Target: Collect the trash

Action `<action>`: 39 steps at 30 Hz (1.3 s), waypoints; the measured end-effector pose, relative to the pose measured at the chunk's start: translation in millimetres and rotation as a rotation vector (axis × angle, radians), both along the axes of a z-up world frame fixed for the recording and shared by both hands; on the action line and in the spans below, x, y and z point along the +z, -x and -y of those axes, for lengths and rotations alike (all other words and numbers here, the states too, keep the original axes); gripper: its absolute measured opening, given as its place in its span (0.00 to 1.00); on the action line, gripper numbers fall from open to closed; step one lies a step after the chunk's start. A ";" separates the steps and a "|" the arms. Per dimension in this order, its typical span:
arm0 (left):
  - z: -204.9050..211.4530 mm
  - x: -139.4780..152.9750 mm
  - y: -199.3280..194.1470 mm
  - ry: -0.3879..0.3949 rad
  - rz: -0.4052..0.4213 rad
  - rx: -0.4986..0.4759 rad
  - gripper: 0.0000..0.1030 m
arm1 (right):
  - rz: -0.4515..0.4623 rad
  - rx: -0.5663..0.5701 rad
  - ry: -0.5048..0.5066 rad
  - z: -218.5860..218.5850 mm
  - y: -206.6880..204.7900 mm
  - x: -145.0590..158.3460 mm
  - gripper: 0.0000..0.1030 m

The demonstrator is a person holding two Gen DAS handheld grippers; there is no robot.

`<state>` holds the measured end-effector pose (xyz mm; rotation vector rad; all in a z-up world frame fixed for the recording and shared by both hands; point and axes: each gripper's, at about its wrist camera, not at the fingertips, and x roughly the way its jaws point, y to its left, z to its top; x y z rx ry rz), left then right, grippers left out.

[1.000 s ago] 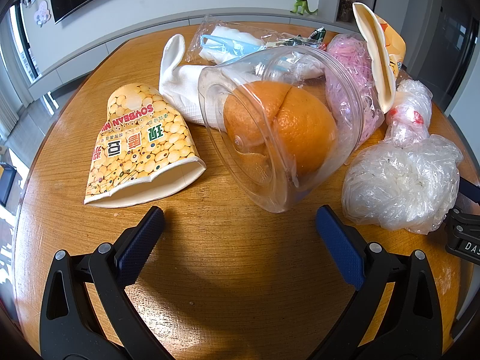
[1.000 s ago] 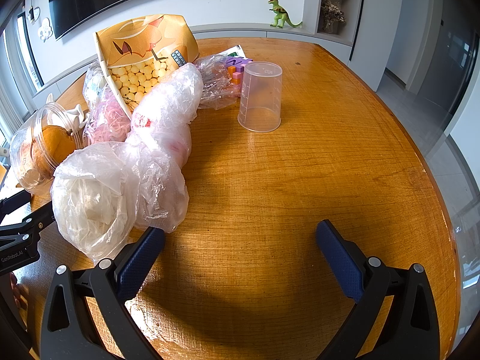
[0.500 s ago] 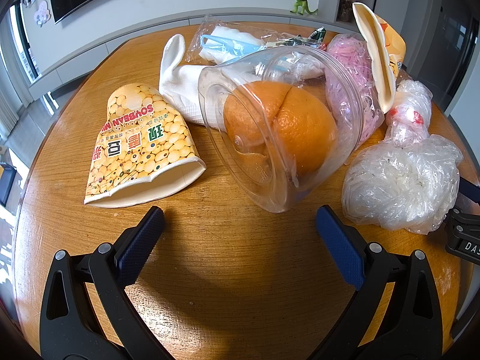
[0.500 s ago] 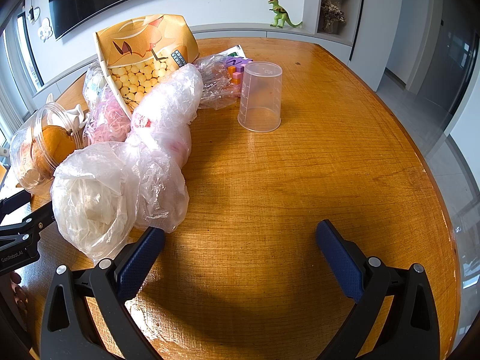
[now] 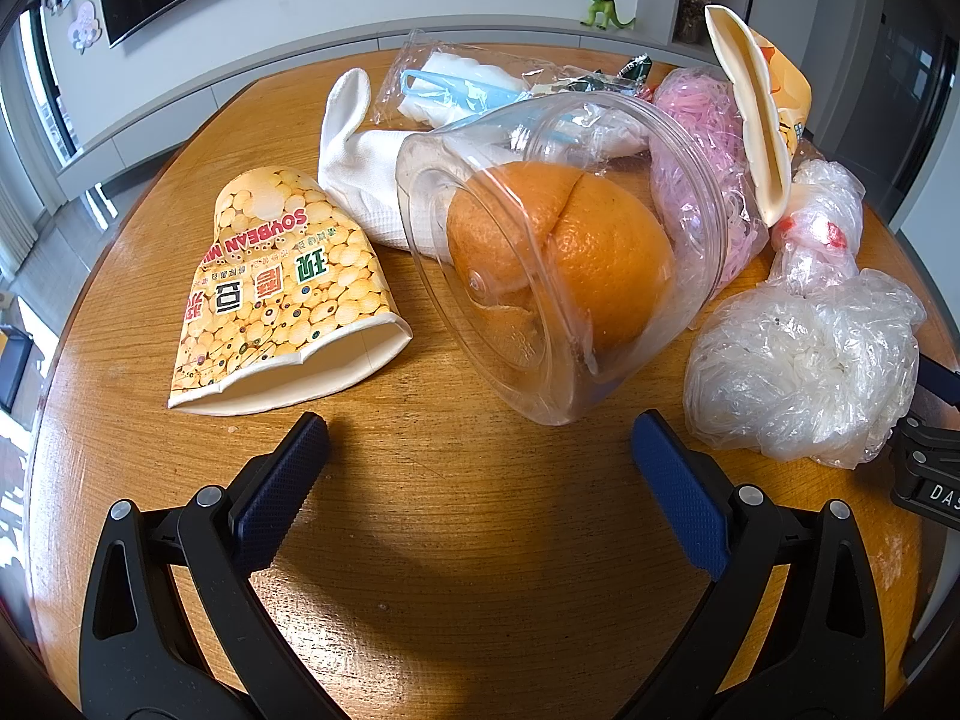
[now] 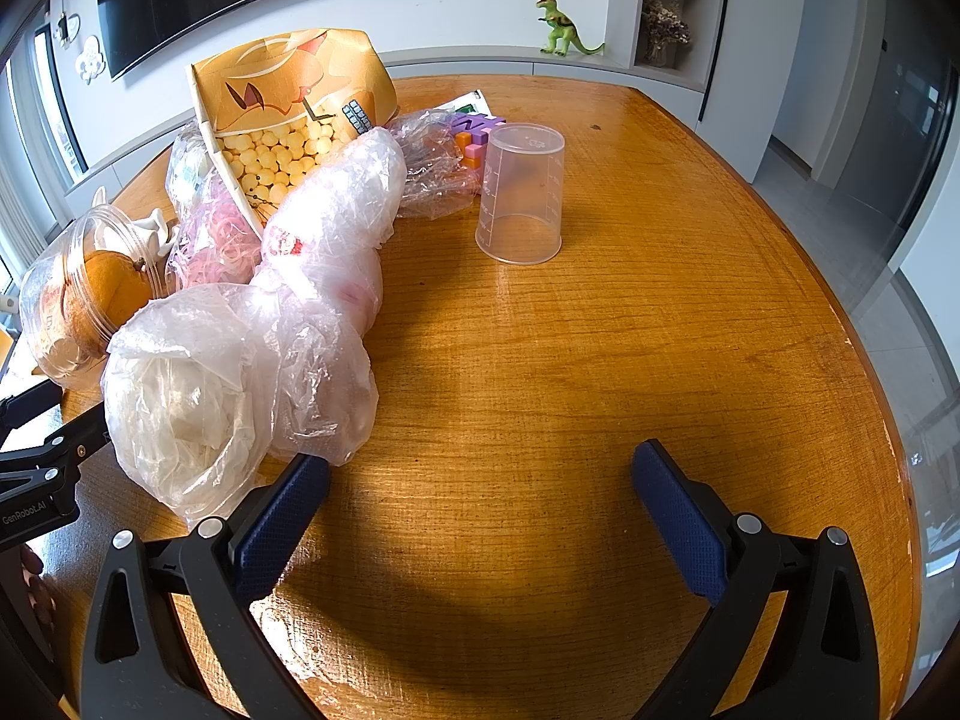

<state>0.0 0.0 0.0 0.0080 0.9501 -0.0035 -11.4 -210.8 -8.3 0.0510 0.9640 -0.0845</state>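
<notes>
My left gripper [image 5: 480,462] is open and empty above the wooden table [image 5: 456,570]. Just beyond it lies a tipped clear plastic cup [image 5: 558,264] with orange peel [image 5: 564,252] inside, a flattened yellow soybean-milk paper cup [image 5: 282,294] to its left, and a crumpled clear plastic bag [image 5: 804,366] to its right. My right gripper [image 6: 480,492] is open and empty; its left finger sits beside the same plastic bag [image 6: 198,396]. An upside-down translucent measuring cup [image 6: 521,193] stands farther ahead.
A white glove [image 5: 366,180], a bag of pink strands [image 5: 702,144], a wrapped blue utensil packet [image 5: 456,87] and a torn orange paper cup [image 6: 288,114] lie in the pile. Coloured toy blocks [image 6: 474,135] sit behind. The table edge [image 6: 888,420] curves at right.
</notes>
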 end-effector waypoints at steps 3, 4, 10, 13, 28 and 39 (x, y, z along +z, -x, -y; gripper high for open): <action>0.1 0.0 0.1 0.000 0.000 0.000 0.95 | 0.000 0.000 0.000 0.0 0.0 0.0 0.98; 0.0 0.0 0.0 0.000 0.000 0.000 0.95 | 0.000 0.000 0.000 -0.1 0.0 0.1 0.98; 0.0 0.0 0.1 0.000 0.000 0.000 0.95 | 0.000 0.000 0.000 0.0 0.1 0.1 0.98; 0.1 0.0 0.0 0.000 0.000 0.000 0.95 | 0.000 0.000 0.000 0.0 0.0 0.1 0.98; 0.0 0.0 0.1 0.000 0.000 0.000 0.95 | 0.000 0.000 0.000 -0.3 -0.1 0.5 0.98; -7.1 24.1 19.6 0.025 0.011 -0.045 0.95 | -0.010 0.014 -0.083 16.1 6.4 19.9 0.98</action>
